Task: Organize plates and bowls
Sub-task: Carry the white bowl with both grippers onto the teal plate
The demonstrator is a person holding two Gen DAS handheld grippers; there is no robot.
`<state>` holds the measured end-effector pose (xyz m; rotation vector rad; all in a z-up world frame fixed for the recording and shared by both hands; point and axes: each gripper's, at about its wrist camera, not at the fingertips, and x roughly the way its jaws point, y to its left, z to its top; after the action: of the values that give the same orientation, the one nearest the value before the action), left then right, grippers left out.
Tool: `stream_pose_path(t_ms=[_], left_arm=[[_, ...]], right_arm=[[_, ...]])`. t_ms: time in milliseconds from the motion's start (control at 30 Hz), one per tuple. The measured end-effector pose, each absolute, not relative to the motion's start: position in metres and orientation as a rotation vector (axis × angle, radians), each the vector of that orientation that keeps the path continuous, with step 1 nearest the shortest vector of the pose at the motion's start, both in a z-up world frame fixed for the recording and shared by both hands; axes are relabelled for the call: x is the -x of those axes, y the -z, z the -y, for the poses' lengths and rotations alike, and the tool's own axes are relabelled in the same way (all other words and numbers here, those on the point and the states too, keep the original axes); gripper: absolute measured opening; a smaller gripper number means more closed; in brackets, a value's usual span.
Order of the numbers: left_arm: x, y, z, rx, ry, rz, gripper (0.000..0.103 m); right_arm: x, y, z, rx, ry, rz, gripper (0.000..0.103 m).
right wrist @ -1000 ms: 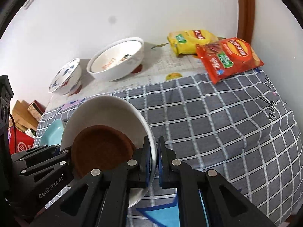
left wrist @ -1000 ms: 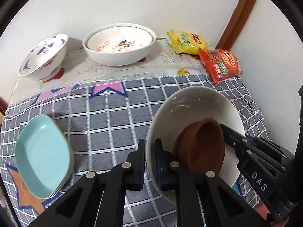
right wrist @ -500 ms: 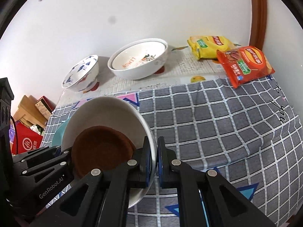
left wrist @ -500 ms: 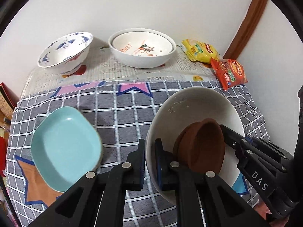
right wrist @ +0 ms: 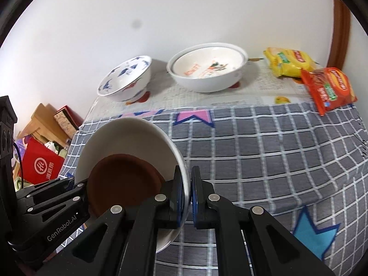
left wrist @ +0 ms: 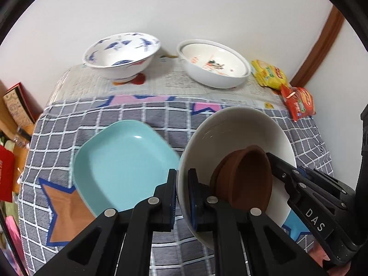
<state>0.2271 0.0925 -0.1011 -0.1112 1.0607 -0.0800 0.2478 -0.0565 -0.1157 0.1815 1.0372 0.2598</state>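
Both grippers hold one white bowl [left wrist: 243,128] above the table, with a brown dish [left wrist: 246,177] inside it. My left gripper [left wrist: 182,197] is shut on the bowl's left rim. My right gripper [right wrist: 187,195] is shut on its right rim; the bowl [right wrist: 128,138] and brown dish [right wrist: 124,179] also show there. A light blue plate [left wrist: 124,163] lies on the checked cloth just left of the held bowl. A blue-patterned bowl [left wrist: 122,55] and a white bowl with a lemon print [left wrist: 214,66] stand at the back by the wall.
A yellow snack bag [left wrist: 269,76] and a red snack bag [left wrist: 299,101] lie at the back right corner. The checked cloth [right wrist: 264,149] covers the table. Boxes and a red bag [right wrist: 41,165] sit on the floor beyond the table's left edge.
Both grippers have carried the white bowl to the left and a little back. The light blue plate now lies right beside the bowl, and the snack bags sit further right in view.
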Motion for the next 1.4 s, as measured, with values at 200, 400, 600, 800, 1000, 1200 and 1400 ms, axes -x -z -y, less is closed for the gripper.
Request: stream_pose_path(t_ms=[200,400,600,800,1000,1200,1400], left_arm=[[-0.226,0.106,-0.125,0.140,0.034,-1.063,0.010],[-0.225,0.109,-0.159,0.172,-0.013,-1.064,0.010],[-0.229,0.117,-0.188,0.199,-0.051,-1.074,0.010],[-0.239,0.136,-0.202,0.225,-0.058,-1.110,0.010],[-0.248,0.155,-0.205,0.238,-0.053,-1.141,0.010],[-0.255,0.157,-0.206,0.251,-0.047,-1.144,0.011],[-0.255,0.157,-0.206,0.258,-0.026,-1.151,0.011]], right_arm=[[-0.253,0.121,0.021,-0.166,-0.307,-1.049,0.007],[-0.262,0.124,-0.014,-0.138,-0.356,-1.057,0.007],[-0.272,0.132,-0.044,-0.115,-0.399,-1.072,0.007],[-0.282,0.146,-0.063,-0.089,-0.405,-1.106,0.007],[-0.290,0.165,-0.068,-0.071,-0.398,-1.153,0.007],[-0.296,0.172,-0.069,-0.063,-0.401,-1.169,0.007],[-0.299,0.172,-0.073,-0.029,-0.414,-1.161,0.008]])
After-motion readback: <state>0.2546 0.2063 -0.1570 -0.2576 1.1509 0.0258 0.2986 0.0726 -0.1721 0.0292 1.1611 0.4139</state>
